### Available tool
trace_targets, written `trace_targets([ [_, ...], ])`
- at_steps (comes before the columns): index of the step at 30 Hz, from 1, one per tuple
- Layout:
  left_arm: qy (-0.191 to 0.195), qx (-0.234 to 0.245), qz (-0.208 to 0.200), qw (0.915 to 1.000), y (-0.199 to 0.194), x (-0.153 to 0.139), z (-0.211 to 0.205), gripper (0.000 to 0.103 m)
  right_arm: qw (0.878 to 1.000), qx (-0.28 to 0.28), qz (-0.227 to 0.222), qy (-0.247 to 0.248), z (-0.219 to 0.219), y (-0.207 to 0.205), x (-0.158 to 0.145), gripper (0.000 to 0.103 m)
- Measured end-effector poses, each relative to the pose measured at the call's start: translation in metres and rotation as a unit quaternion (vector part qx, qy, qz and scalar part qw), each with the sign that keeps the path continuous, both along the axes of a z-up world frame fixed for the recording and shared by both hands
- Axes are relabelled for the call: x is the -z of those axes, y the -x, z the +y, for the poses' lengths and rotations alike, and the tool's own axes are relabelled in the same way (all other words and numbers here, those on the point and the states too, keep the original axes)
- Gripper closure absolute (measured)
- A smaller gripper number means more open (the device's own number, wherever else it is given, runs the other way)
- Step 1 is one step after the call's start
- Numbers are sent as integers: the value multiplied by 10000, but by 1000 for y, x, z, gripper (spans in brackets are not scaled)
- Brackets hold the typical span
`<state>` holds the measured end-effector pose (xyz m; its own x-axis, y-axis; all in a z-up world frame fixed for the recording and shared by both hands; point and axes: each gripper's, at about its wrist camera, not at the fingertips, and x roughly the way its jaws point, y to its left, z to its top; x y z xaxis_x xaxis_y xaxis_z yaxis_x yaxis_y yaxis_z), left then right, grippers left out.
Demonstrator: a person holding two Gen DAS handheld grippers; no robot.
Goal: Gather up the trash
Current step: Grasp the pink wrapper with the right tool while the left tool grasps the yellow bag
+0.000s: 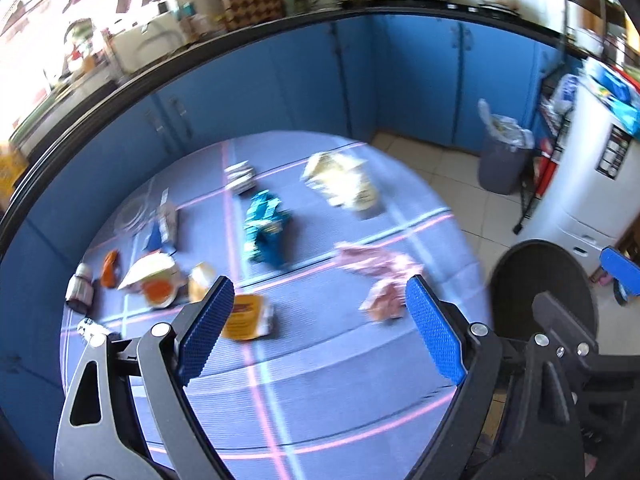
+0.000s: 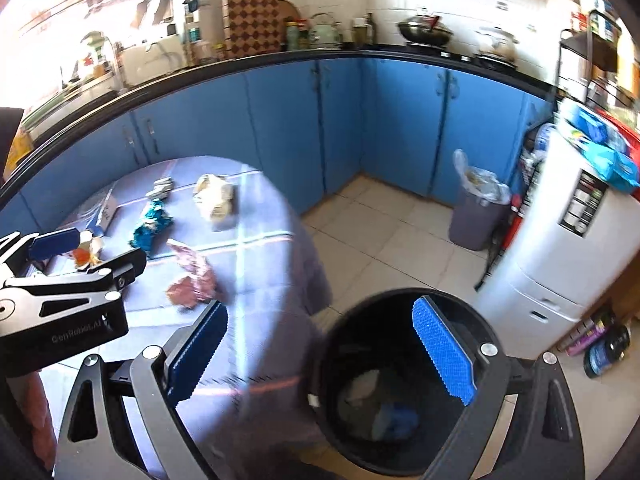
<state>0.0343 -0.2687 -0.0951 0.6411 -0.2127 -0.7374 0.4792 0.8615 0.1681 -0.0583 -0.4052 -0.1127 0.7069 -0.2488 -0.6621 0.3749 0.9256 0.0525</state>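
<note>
Nearest, the right tool (image 2: pixel 320 356) hangs spread wide and empty above the black bin (image 2: pixel 340 332), blurry scraps at its bottom. The left tool (image 1: pixel 320 320), equally wide, holds nothing over the desk (image 1: pixel 340 380). A pink wrapper (image 1: pixel 380 276) lies near the bin; the teal wrapper (image 1: pixel 266 228) farther off, smeared.

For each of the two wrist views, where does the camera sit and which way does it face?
Left wrist: sits behind the open left gripper, looking down over the round table at scattered trash; its blue fingers show.
Right wrist: sits behind the open right gripper, facing down over the black bin beside the table; the left gripper shows at its left edge.
Shared: teal wrapper, pink wrapper, blue cabinets, grey lined bin.
</note>
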Motion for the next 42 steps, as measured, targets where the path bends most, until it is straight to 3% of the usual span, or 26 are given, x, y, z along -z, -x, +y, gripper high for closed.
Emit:
trace_targets([
  [9, 111, -542, 258, 9981, -42, 19, 51, 16, 9988, -456, 172, 62, 38, -49, 14, 12],
  [23, 241, -702, 788, 9941, -78, 54, 76, 16, 9951, -730, 656, -122, 57, -101, 40, 14],
  [26, 303, -683, 841, 9936, -81, 57, 75, 17, 9935, -774, 791, -254, 57, -109, 47, 27],
  [28, 340, -675, 874, 9933, -83, 58, 75, 17, 9921, -812, 899, -341, 58, -114, 51, 43],
  [29, 369, -672, 890, 9931, -84, 59, 75, 17, 9925, -800, 881, -285, 60, -114, 50, 45],
  [31, 456, -633, 934, 9926, -86, 59, 76, 24, 9919, -872, 889, -252, 62, -114, 50, 57],
  [32, 523, -580, 995, 9920, -86, 60, 76, 27, 9918, -881, 889, -247, 62, -114, 50, 58],
  [37, 737, -362, 1146, 9900, -81, 57, 71, 58, 9912, -874, 866, -494, 57, -110, 49, 71],
  [42, 792, -273, 1073, 9907, -71, 48, 67, 67, 9906, -927, 842, -559, 57, -103, 45, 77],
])
